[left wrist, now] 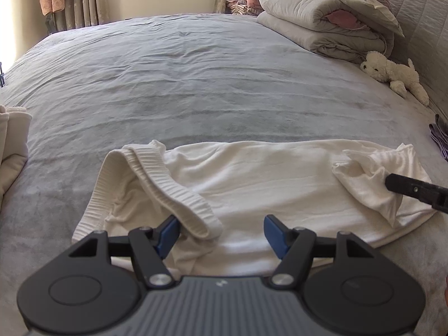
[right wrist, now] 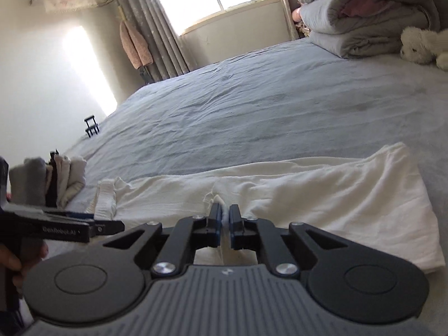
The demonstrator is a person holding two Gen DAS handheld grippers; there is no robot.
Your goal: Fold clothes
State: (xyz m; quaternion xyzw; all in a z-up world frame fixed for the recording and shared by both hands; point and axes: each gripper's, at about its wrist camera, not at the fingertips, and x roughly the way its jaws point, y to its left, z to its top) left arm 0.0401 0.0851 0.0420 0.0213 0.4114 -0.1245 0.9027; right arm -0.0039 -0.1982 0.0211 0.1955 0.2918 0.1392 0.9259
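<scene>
- White garment [left wrist: 252, 184] lies spread across the near edge of the grey bed [left wrist: 179, 84], partly folded lengthwise, I judge.
- Right gripper [right wrist: 224, 218]: jaws pinching its fabric.
- Left gripper [left wrist: 219, 235]: jaws wide apart over the ribbed waistband [left wrist: 173, 193].
- Further folds remain.

The purple cloth [left wrist: 438, 140] is cut off at the right edge.

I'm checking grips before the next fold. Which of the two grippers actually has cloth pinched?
The right gripper: its jaws are shut on a ridge of the white garment. The left gripper is open, jaws wide apart beside the ribbed waistband.
</scene>
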